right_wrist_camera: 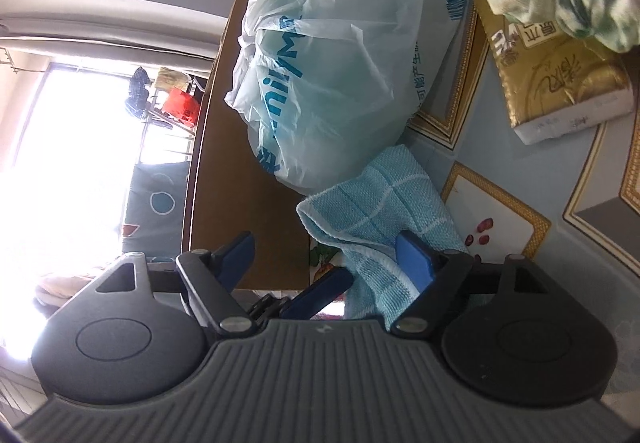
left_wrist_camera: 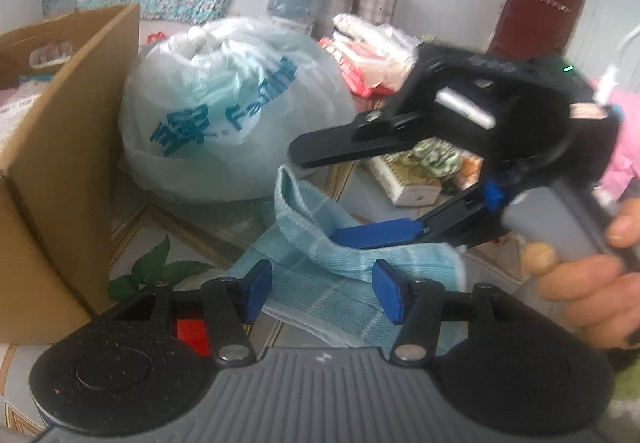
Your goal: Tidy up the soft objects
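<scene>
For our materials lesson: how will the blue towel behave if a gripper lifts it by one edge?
The towel probably flops and drapes: it already lies folded and bent. It looks light, being thin cloth. Its ribbed weave should hardly slip.

Between my left fingers (left_wrist_camera: 262, 289) lies the towel (left_wrist_camera: 320, 275), spread on the bench (left_wrist_camera: 188, 239). Beyond it, ahead of the fingers, sits the plastic bag (left_wrist_camera: 224, 111), with the cardboard box (left_wrist_camera: 56, 163) to its left. Right of the bag, the tissue pack (left_wrist_camera: 408, 179) carries a scrunchie (left_wrist_camera: 436, 157). My right fingers (left_wrist_camera: 372, 235) reach over the towel from the right.
</scene>
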